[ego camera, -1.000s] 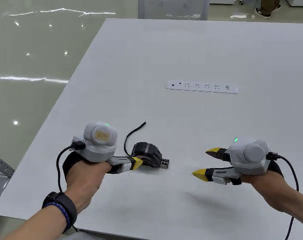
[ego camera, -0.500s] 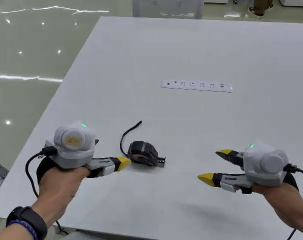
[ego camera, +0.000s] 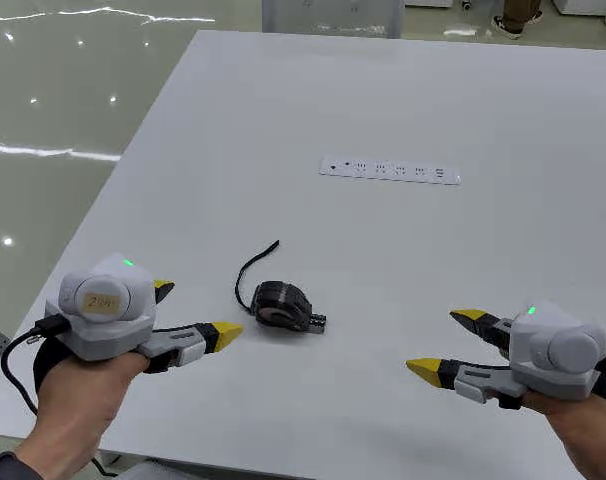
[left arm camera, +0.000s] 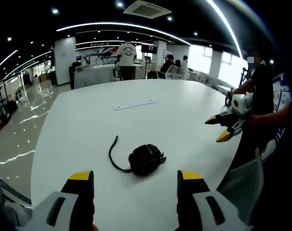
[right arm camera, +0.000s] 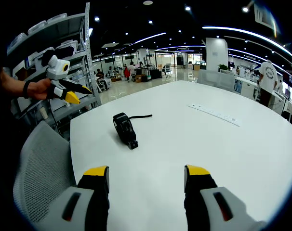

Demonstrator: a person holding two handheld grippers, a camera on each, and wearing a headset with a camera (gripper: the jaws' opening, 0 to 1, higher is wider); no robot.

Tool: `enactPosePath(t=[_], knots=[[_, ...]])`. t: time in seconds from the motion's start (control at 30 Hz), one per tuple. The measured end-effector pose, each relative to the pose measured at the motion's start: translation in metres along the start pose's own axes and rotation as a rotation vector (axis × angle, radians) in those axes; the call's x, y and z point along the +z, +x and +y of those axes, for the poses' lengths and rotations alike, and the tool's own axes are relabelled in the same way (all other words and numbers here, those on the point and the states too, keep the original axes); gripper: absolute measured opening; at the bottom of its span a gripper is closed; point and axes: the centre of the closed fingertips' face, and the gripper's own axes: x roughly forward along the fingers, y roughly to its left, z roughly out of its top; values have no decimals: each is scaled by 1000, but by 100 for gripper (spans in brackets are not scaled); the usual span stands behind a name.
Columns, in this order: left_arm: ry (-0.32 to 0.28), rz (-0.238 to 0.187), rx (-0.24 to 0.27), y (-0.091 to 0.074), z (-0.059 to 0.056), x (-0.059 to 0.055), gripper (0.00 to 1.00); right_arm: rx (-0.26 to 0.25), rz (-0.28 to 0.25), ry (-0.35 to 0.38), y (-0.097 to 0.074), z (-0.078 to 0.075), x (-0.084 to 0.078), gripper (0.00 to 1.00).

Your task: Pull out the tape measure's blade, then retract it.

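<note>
The tape measure lay on its side on the white bench, between the 2 tools and touched by neither, its black wrist strap curling away behind it. The left hand-held gripper hung just beside the case with its jaws spread and nothing in them; the right hand-held gripper was well apart from it, likewise spread and empty. No blade lay out on the bench, just a short metal tip at the mouth of the case, so the pull looked either not yet begun or already undone; which of the 2 could not be told. If it was to begin, the next move would call for 1 tool to pin the case and the other to pinch that tip and draw it straight out. The right gripper view gave the metal tip pointing toward its own jaws, plus a storage rack and a mesh chair back; the left gripper view gave the strap side instead; the head view laid out a white power strip farther back
</note>
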Motion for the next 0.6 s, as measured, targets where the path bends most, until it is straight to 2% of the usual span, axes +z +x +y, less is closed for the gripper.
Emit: enactPosePath(t=[0.13,0.23,0.5,0.6], knots=[[-3,-3,-4,-2,-4,-4,67,-10,-9,18,-4,3,-2,64],[-6,8,-13,-2,-7,-12,67,-9,1,23,-3,7,-8,64],[-29,29,-20,-1,-8,-29,68,-2,11,46,-4,16,-17,64],[-34,30,-16,-1,-6,-32,68,0,12,48,-3,18,-19,64]])
